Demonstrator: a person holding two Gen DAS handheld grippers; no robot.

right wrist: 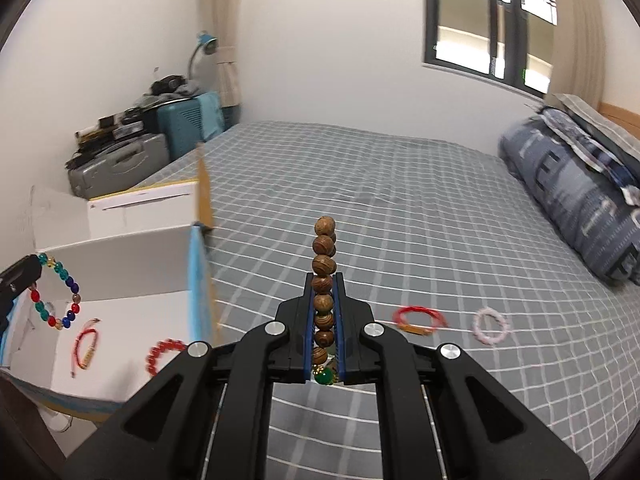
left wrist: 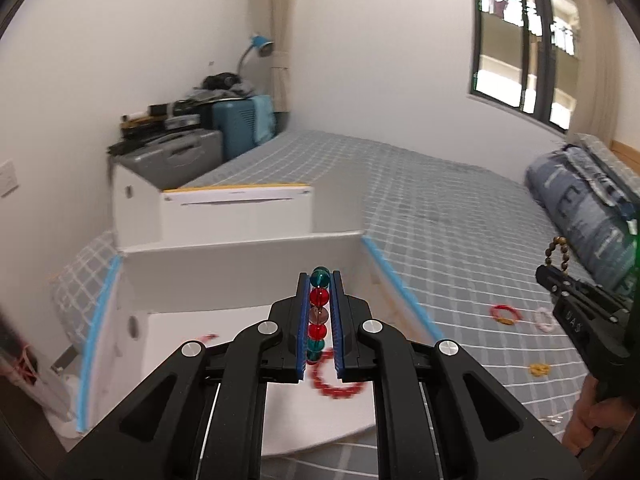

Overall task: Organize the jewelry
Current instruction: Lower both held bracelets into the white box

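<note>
My left gripper (left wrist: 319,280) pinches glass beads (left wrist: 319,314) over box (left wrist: 248,256), frame centre. Right gripper (right wrist: 323,280) clamps wood beads (right wrist: 324,268) above bed (right wrist: 400,208).

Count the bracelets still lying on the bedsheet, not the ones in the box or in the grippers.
2 clearly: a red bracelet and a pale pink bracelet to its right. The left wrist view also shows a small yellow item nearer, too blurred to identify. Others may be hidden.
</note>
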